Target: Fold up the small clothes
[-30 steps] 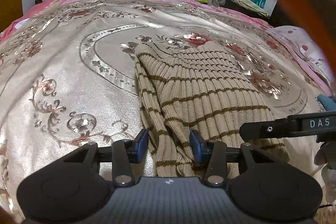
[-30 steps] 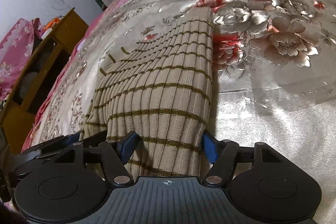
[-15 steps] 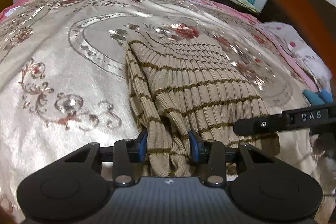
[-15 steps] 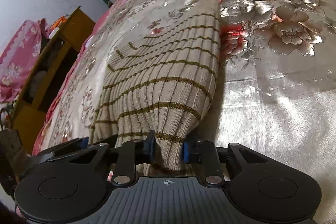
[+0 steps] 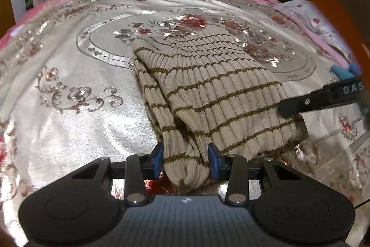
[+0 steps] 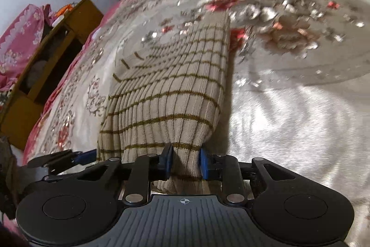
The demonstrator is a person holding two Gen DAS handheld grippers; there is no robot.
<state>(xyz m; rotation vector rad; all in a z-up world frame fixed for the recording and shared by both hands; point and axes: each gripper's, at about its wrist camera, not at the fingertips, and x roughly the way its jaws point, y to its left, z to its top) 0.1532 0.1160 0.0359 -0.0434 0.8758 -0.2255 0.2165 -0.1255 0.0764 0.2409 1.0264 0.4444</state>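
Beige striped knit point(image 5: 208, 89), both jaws pinching it

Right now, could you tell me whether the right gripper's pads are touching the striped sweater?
Touching. In the right wrist view, the right gripper has both blue pads pressed against a bunched fold of the striped sweater, with the knit pinched between them.

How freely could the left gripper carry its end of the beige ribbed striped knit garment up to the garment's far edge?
Probably freely: the left gripper is shut on the knit garment, and only bare satin bedspread borders the route. The right gripper grips alongside.
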